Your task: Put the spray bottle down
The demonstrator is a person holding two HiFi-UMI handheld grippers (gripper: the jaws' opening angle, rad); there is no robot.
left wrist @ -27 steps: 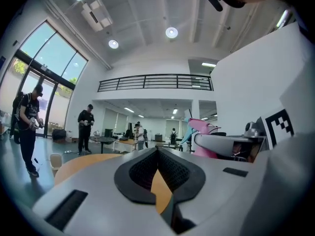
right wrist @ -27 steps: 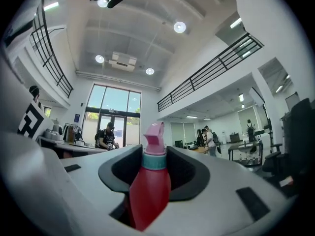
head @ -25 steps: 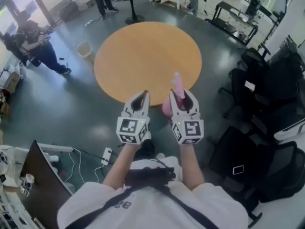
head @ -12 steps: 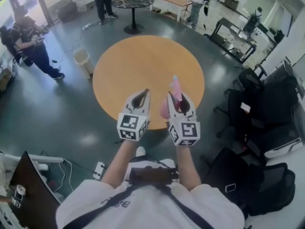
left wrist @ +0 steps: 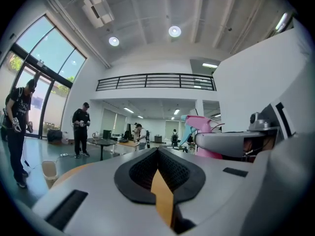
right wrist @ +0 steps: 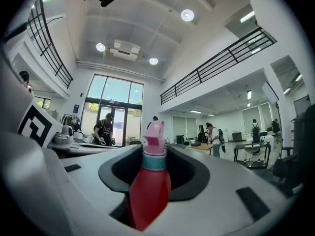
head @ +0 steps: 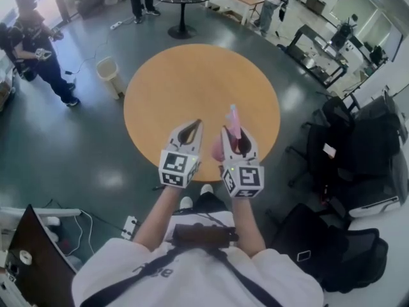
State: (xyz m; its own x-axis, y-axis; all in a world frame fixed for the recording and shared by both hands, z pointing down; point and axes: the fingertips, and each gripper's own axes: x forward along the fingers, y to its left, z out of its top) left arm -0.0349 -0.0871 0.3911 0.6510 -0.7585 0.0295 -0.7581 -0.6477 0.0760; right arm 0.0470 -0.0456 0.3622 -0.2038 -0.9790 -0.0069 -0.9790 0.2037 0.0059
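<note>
1 spray bottle (right wrist: 149, 191): red body, pink head.

Left hand-held gripper (head: 193, 125), right hand-held gripper (head: 234, 132) with spray bottle (head: 234, 116) advanced over table (head: 192, 75) edge.

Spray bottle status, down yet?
Done: the right gripper is shut on the bottle, upright. In hand: it hangs by the table's near edge, apparently not on it. Left: set it on the table, open the jaws. The left gripper is shut, empty.
</note>
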